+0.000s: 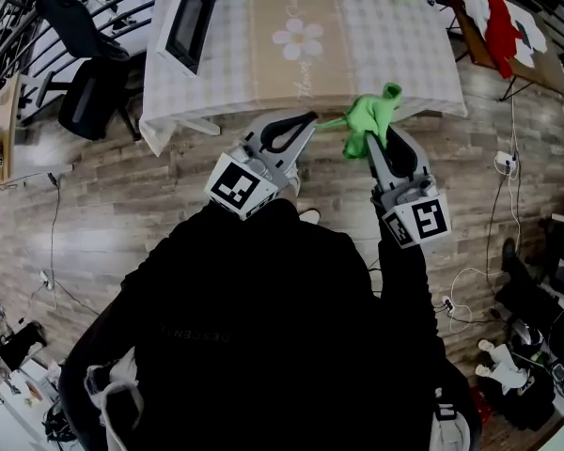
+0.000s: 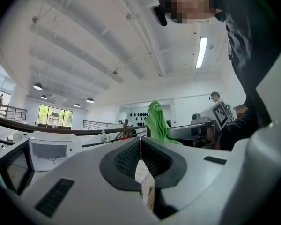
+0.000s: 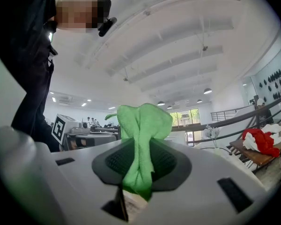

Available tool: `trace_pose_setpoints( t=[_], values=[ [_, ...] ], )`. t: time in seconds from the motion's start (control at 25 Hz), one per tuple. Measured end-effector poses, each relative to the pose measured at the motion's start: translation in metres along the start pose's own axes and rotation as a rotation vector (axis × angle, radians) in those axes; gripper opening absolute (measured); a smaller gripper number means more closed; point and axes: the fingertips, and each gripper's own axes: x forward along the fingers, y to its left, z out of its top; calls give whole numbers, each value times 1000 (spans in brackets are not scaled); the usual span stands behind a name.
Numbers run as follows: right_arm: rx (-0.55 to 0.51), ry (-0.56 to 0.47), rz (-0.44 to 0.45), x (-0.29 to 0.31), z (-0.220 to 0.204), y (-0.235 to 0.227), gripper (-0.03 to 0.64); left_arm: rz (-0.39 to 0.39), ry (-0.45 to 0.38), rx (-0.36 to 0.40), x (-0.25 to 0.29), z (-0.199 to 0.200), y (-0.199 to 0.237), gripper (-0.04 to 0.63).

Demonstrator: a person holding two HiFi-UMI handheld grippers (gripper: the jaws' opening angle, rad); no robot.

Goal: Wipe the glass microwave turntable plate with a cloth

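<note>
Two hand-held grippers, one clamping a cloth

Nearest, the person's dark sleeves [image 1: 409, 289] lead out to both tools, held over the wood floor [image 1: 122, 195]. The left hand-held gripper [image 1: 309, 118] has its jaws pressed together, empty. Just beside it, the right hand-held gripper [image 1: 370, 147] is clamped on a green cloth [image 1: 369, 120], which bunches up past the jaw tips. Beyond stands the desk [image 1: 395, 54] under a checked cover, with a white microwave [image 1: 181, 19] at its left end.

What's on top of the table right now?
A white microwave at the left of the table. No glass plate shows. The green cloth, shut in the right tool, covers part of the near edge.
</note>
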Motion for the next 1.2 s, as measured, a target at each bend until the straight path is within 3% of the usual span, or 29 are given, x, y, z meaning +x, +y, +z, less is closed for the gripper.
trace_pose_setpoints(
  t=[0.4,0.76,1.2],
  values=[
    [-21,58,-13,69,5,-53,109,-5,-12,-44,46,-5,69,21],
    [-31,109,-48,133,8,-79,110,13,-2,-62,57,-13,144,21],
    [-22,181,-134,163,-15,-112,115,5,-20,-107,70,-28,181,21]
  ],
)
